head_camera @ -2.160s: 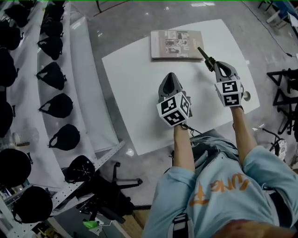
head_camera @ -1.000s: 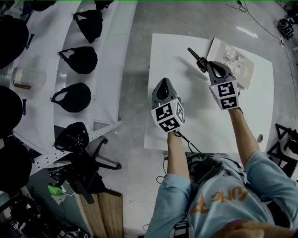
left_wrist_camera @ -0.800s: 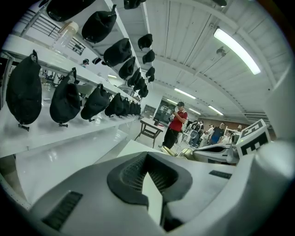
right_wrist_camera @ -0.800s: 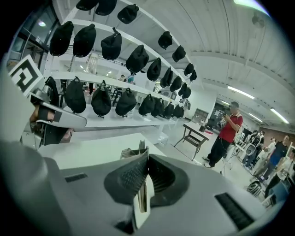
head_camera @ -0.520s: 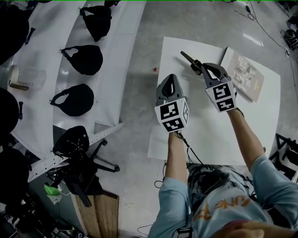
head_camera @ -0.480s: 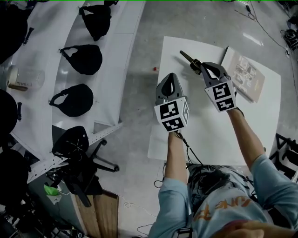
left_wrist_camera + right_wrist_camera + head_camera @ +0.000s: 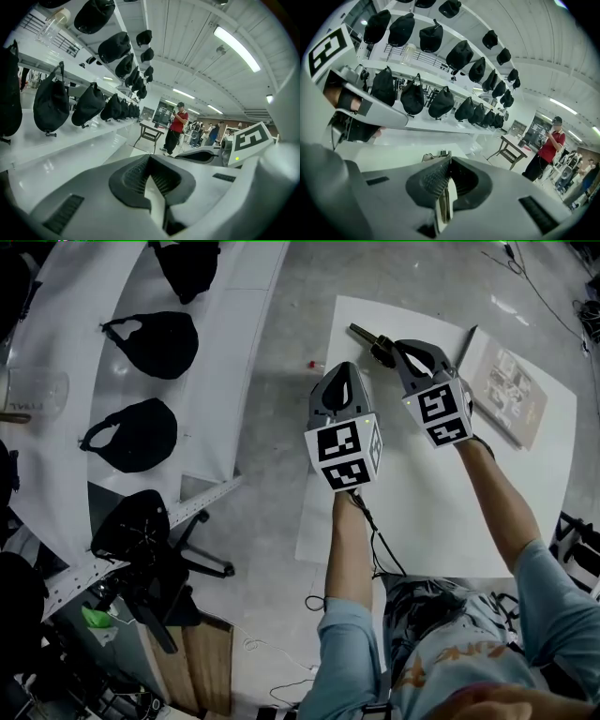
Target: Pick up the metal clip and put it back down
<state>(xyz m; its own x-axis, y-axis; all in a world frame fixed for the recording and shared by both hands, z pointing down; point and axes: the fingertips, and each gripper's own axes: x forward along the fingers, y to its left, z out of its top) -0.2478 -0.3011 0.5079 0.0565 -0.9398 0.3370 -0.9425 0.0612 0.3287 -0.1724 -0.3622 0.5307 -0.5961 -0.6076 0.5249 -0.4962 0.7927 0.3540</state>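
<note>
No word or number could be read anywhere. The orange lettering [image 7: 422, 662] on the person's light blue shirt [image 7: 478, 652], at six o'clock in the head view, was cut off and creased past reading. The pale printed booklet [image 7: 506, 385] on the white bench [image 7: 422, 512], at two o'clock, carried print too small to make out. The white cube [image 7: 344, 454] on the left gripper [image 7: 339, 369] and the one on the right gripper [image 7: 387, 346] bore black-and-white square code patterns, not letters.

Two tongs [image 7: 342, 368] [image 7: 388, 349], one clip [image 7: 363, 334], one booklet [image 7: 507, 385]
</note>
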